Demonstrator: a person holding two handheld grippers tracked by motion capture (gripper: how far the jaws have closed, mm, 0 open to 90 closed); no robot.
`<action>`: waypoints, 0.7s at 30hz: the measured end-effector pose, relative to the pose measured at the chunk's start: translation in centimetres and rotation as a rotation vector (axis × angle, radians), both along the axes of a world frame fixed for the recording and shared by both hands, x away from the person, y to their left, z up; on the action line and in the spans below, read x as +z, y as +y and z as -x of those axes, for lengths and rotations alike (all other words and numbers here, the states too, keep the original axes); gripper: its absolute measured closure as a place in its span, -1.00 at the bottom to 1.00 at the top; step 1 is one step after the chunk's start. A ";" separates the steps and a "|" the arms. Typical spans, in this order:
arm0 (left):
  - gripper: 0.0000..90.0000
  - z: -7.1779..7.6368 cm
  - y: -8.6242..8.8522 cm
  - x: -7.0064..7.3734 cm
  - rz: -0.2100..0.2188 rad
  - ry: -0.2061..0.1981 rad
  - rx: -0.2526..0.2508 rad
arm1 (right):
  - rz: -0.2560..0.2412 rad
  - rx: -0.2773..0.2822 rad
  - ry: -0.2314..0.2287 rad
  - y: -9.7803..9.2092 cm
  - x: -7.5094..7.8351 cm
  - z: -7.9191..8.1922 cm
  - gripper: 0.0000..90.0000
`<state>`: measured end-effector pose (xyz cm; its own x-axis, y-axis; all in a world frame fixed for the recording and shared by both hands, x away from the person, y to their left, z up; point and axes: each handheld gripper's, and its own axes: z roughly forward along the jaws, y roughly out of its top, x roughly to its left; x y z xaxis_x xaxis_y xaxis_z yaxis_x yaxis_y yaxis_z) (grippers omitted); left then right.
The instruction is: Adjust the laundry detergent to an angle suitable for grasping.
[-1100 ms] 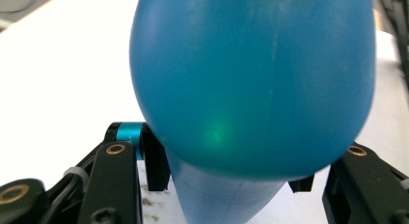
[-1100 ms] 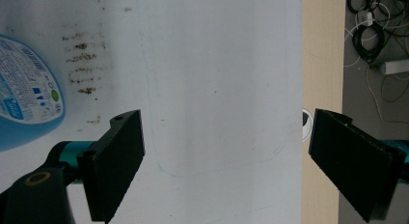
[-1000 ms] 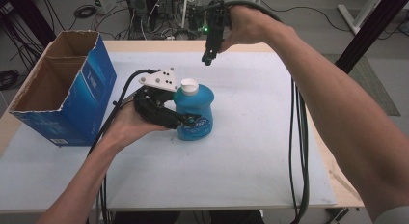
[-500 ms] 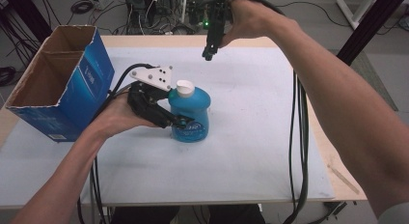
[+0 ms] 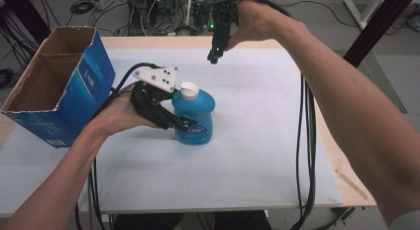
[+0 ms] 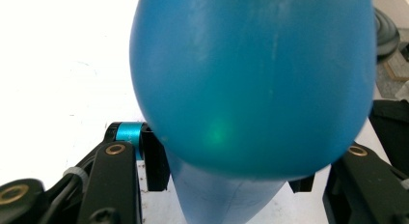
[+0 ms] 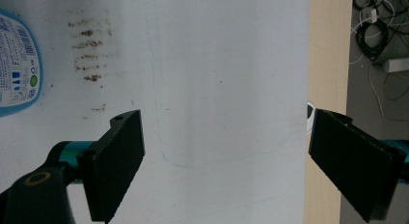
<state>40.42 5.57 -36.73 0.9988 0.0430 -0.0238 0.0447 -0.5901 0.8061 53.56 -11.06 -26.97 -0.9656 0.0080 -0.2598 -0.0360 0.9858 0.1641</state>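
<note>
White table (image 5: 257, 155), left tool (image 5: 184, 125) gripping blue bottle (image 5: 198, 116)

One blue bottle (image 5: 194, 116) with one white cap (image 5: 189, 91) stands on the surface (image 5: 257, 141). One open blue cardboard box (image 5: 59, 86) sits there too. Two grippers appear, the left gripper (image 5: 174, 125) and the right gripper (image 5: 214, 57).

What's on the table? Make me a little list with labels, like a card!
Bottle: blue bottle with a white cap, standing upright mid-table
Left gripper: left gripper has its jaws around the bottle's lower body
Right gripper: right gripper held up in the air over the far side of the table, jaws wide apart, holding nothing
Box: open blue cardboard box at the table's left
Table top: white sheet with some brown marks
</note>
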 end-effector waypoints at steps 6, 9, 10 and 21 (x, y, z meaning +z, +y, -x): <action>0.00 0.0 0.1 -0.1 0.003 -0.001 0.000 | -0.001 -0.001 -0.002 -0.1 0.1 0.0 -0.73; 0.00 0.1 0.1 -0.1 0.002 0.000 0.002 | -0.002 0.000 -0.004 -0.1 0.1 0.1 -0.73; 0.00 0.1 0.0 -0.1 0.002 0.001 0.004 | -0.003 0.000 -0.004 0.0 0.1 0.1 -0.73; -0.02 0.2 0.0 0.0 -0.004 0.008 0.015 | 0.002 0.005 -0.009 0.0 0.2 0.2 -0.73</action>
